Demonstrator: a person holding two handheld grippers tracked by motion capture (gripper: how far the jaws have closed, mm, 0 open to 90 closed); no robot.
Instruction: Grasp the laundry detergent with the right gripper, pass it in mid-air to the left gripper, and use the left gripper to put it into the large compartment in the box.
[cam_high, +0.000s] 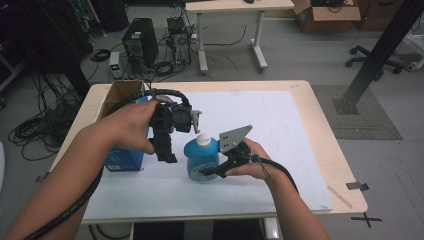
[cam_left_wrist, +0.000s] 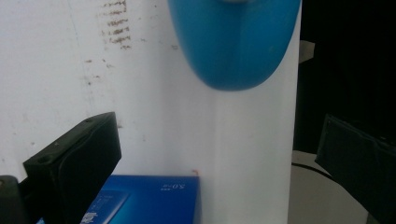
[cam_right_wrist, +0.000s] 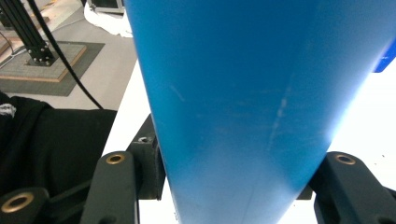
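Note:
A blue bottle (cam_high: 200, 159) with a white cap (cam_high: 203, 139) stands upright on the white mat (cam_high: 280, 130), near the table's front. My right gripper (cam_high: 214, 172) comes in from the right and is shut on the bottle's lower body. In the right gripper view the bottle (cam_right_wrist: 243, 93) sits wedged in my right gripper (cam_right_wrist: 233, 175), a jaw on either side of it. My left gripper (cam_high: 168, 157) hangs pointing down just left of the bottle, over the mat beside a blue box (cam_high: 122, 161). My left gripper (cam_left_wrist: 219, 140) is open with nothing inside, the bottle (cam_left_wrist: 233, 46) ahead and the blue box (cam_left_wrist: 149, 200) below.
An open cardboard box (cam_high: 120, 92) stands at the table's back left, behind the blue box. The wooden table edge (cam_high: 327, 135) frames the mat. Computer towers (cam_high: 140, 42), cables and a desk (cam_high: 235, 7) stand on the floor beyond. A black frame post (cam_high: 375, 55) rises at right.

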